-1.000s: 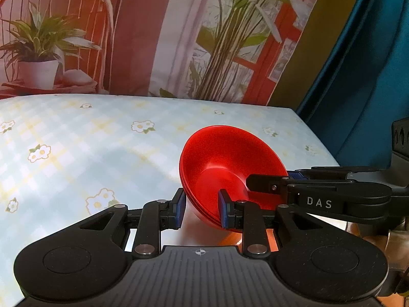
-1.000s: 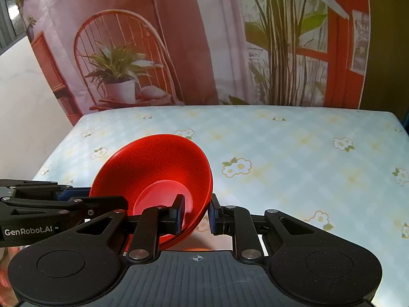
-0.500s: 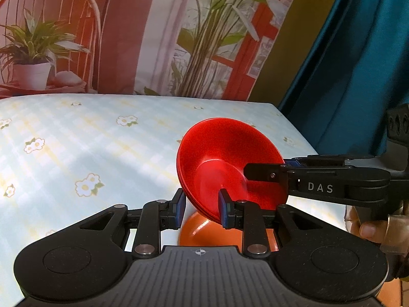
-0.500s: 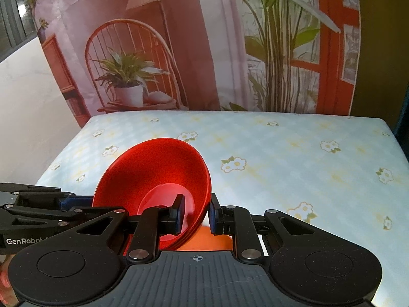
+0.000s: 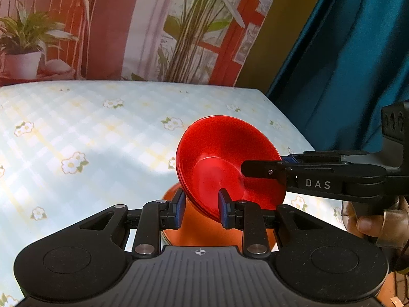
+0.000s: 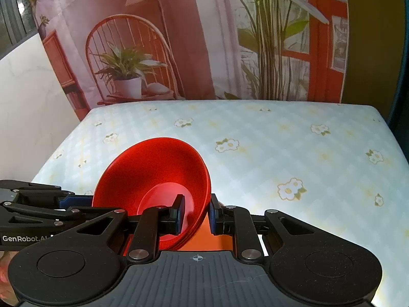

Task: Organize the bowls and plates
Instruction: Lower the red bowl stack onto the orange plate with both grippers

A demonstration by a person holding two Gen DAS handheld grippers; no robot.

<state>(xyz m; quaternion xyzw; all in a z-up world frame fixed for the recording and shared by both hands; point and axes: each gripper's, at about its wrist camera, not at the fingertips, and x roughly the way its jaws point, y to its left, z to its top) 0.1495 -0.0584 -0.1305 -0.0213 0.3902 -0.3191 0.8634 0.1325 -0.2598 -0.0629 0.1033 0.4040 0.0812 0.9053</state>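
Left gripper (image 6: 38, 204), printed "GenRobot.AI", pinches the left rim of the nested glossy red bowls (image 5: 225, 161), held tilted above the flowered pale-blue tablecloth (image 5: 89, 133). Right gripper (image 6: 195, 213), lettered "DAS", pinches the right rim, over an orange dish (image 5: 194, 230).

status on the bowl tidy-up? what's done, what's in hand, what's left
Done: the red bowls look nested into one stack; layered rims show at its lower edge. In hand: both claws grip that stack by its rim, left claw and right claw, holding it tilted above the floral tablecloth. An orange dish sits beneath. Left: set the stack down, probably there. No other dishes visible.
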